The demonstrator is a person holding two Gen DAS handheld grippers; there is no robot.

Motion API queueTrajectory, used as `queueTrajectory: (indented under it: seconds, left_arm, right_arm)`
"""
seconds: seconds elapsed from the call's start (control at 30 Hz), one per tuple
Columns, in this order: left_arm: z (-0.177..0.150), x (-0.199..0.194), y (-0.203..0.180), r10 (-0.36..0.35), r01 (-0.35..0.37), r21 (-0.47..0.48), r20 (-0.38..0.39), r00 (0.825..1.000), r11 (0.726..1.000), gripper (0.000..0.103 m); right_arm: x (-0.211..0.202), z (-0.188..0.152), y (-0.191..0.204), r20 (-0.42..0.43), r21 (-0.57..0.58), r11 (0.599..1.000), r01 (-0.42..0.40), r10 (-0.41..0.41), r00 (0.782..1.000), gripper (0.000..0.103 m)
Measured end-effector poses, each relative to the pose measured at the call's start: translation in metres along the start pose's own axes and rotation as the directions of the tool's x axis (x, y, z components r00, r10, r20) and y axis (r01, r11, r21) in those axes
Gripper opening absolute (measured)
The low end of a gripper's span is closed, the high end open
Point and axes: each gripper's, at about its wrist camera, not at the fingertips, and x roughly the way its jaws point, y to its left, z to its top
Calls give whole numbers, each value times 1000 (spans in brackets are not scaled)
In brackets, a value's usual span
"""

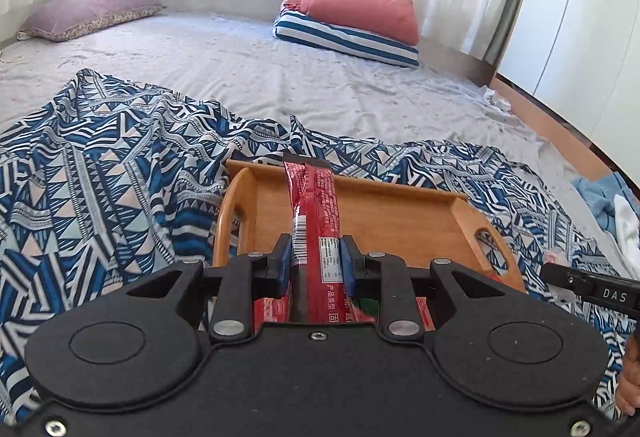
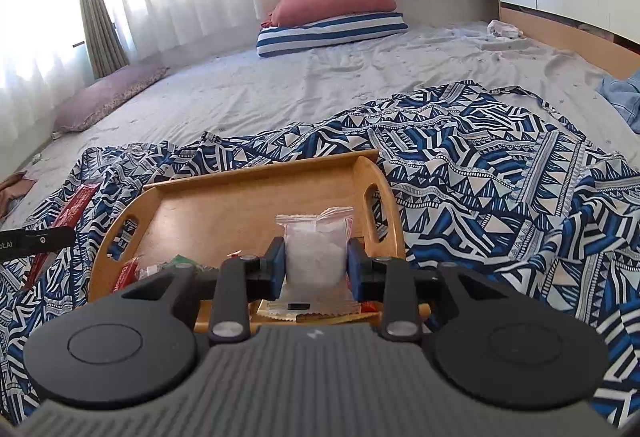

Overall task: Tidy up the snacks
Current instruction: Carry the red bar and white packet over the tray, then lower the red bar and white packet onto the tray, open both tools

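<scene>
A wooden tray [image 1: 404, 213] with cut-out handles lies on a blue patterned cloth; it also shows in the right wrist view [image 2: 224, 209]. My left gripper [image 1: 316, 257] is shut on a long red snack packet [image 1: 316, 205] held over the tray's near edge. My right gripper [image 2: 316, 265] is shut on a small clear-white snack pouch [image 2: 316, 249] above the tray's near side. Other snack wrappers [image 2: 132, 273], red and green, lie at the tray's near left corner. The red packet also shows at the left in the right wrist view [image 2: 76, 209].
The patterned cloth [image 1: 100, 177] covers the near part of a grey-sheeted bed [image 1: 260, 69]. A striped pillow with a red one [image 1: 352, 21] and a mauve pillow [image 1: 88, 13] lie far back. Blue clothing [image 1: 604, 197] lies right. The right gripper's tip [image 1: 588, 285] shows at right.
</scene>
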Motion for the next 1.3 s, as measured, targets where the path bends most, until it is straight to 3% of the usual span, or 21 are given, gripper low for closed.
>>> queueTrajectory:
  seconds: [0.23,0.53,0.87,1.3]
  left_arm:
    - [19,53,4,33,-33,-17,-30,999,999,23]
    - [14,107,16,74,-78,-42,-91,993,996,23]
    - [7,131,21,101,-106,-34,-119,988,994,23]
    - [0,142,22,120,-126,-34,-135,984,991,23]
  right_arm:
    - [49,24,-7,-76,9,1000,13,-12,997,36]
    - [106,33,-5,-153,-10,999,50,-51,987,36]
    - [143,31,-3,-189,-19,998,61,-63,980,36]
    - [152,22,-8,-190,-30,998,63,-67,979,36]
